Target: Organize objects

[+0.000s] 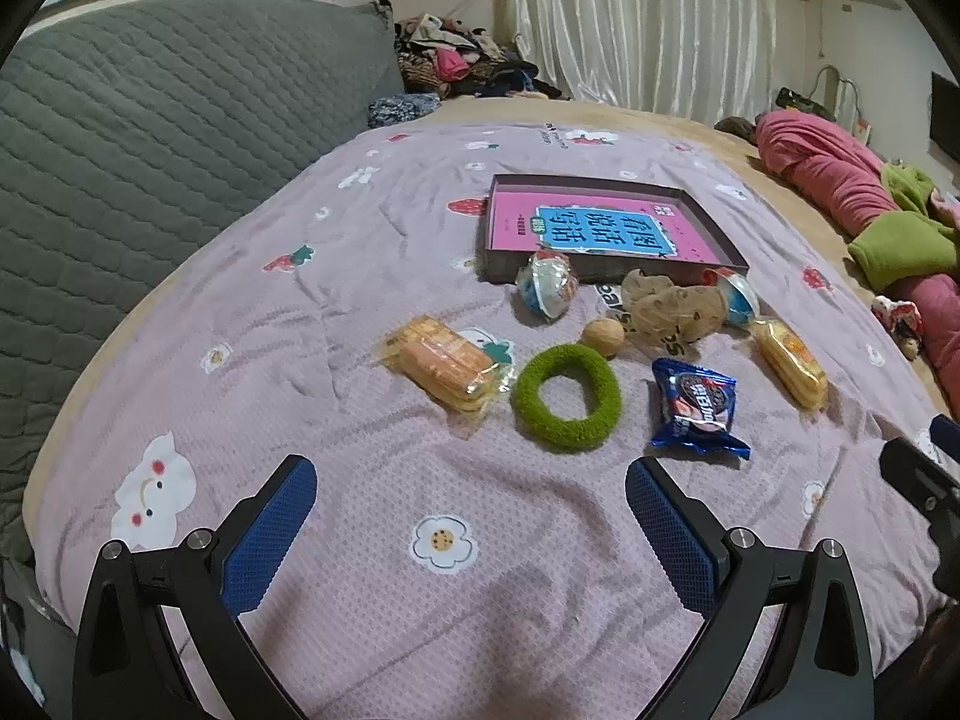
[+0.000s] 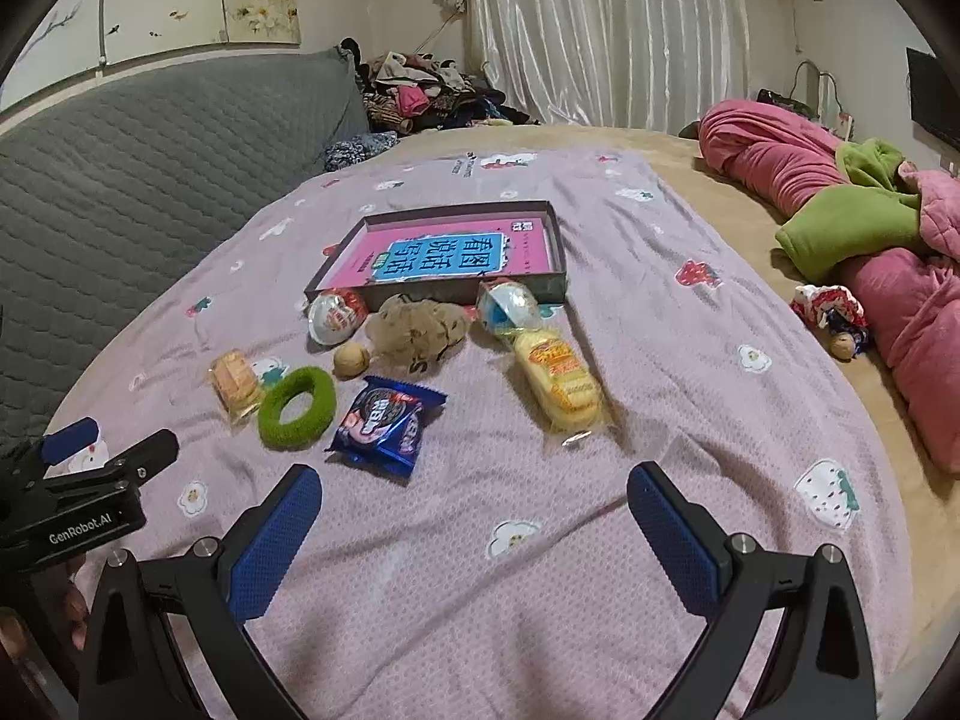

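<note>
A shallow dark box point(image 1: 606, 273) point(image 2: 555, 222) holding a pink and blue book lies on the purple sheet. In front of it lie two clear capsule toys point(image 1: 545, 288) point(image 2: 509, 306), a crumpled brown wrapper point(image 1: 672, 306) point(image 2: 417, 327), a walnut point(image 1: 603, 336) point(image 2: 351, 359), a green fuzzy ring point(image 1: 565, 397) point(image 2: 296, 399), a blue cookie packet point(image 1: 699, 411) point(image 2: 384, 423) and two yellow snack packs point(image 1: 444, 363) point(image 2: 561, 387). My left gripper point(image 1: 471, 483) is open and empty, near the ring. My right gripper point(image 2: 474, 489) is open and empty, near the blue packet.
A grey quilted headboard point(image 1: 150, 138) stands at the left. Pink and green blankets point(image 2: 852, 228) are bunched at the right. A pile of clothes point(image 1: 456, 60) sits at the back by white curtains point(image 2: 600, 30). A small doll point(image 2: 831, 315) lies by the blankets.
</note>
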A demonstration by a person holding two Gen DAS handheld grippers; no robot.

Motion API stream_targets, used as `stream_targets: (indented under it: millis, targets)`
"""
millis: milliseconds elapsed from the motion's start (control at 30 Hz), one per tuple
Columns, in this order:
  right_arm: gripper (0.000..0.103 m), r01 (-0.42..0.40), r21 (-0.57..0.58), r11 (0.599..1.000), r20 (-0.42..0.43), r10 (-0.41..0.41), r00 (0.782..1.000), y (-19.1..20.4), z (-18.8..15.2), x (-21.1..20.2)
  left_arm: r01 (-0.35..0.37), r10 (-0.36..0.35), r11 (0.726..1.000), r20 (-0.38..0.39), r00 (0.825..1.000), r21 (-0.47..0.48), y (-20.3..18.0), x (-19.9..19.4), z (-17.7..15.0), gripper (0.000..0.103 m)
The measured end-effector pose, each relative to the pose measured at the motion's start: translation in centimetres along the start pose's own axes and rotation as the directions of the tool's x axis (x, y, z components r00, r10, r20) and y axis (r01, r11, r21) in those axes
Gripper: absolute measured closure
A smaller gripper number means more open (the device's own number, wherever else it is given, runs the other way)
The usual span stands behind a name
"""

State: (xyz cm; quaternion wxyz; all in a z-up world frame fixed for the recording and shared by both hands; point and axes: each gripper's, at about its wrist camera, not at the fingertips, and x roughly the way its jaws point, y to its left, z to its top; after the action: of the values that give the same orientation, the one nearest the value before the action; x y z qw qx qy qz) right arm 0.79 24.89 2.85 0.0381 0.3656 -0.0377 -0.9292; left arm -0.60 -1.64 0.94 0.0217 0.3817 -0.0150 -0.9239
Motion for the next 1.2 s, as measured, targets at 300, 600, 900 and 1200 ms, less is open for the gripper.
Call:
stream_targets:
  millis: [300, 600, 900, 1200]
  targets:
    - [0.0, 0.005, -0.023, 1.0, -0.007, -0.005, 1.0, 0.3, 0.9, 1.0, 0.0, 0.0, 1.0, -0.001, 1.0, 0.013, 0.5, 1.3, 1.1, 0.0]
    - [0.0, -0.031, -0.05, 0.998, -0.037, 0.029, 0.999, 3.0, 1.4, 3.6, 0.003, -0.003, 1.0, -0.031, 1.0, 0.01, 1.4, 4.1, 1.8, 0.0]
    - [0.0, -0.063, -0.054, 0.997, -0.09, 0.058, 0.994, 4.8, 1.5, 6.5, 0.0, 0.002, 0.999, -0.054, 0.999, 0.034, 2.1, 7.3, 2.4, 0.0]
    - [0.0, -0.067, -0.034, 0.997, -0.125, 0.062, 0.99, 5.6, 1.8, 9.1, -0.004, 0.002, 1.0, -0.104, 0.995, -0.026, 2.8, 10.4, 4.7, 0.0]
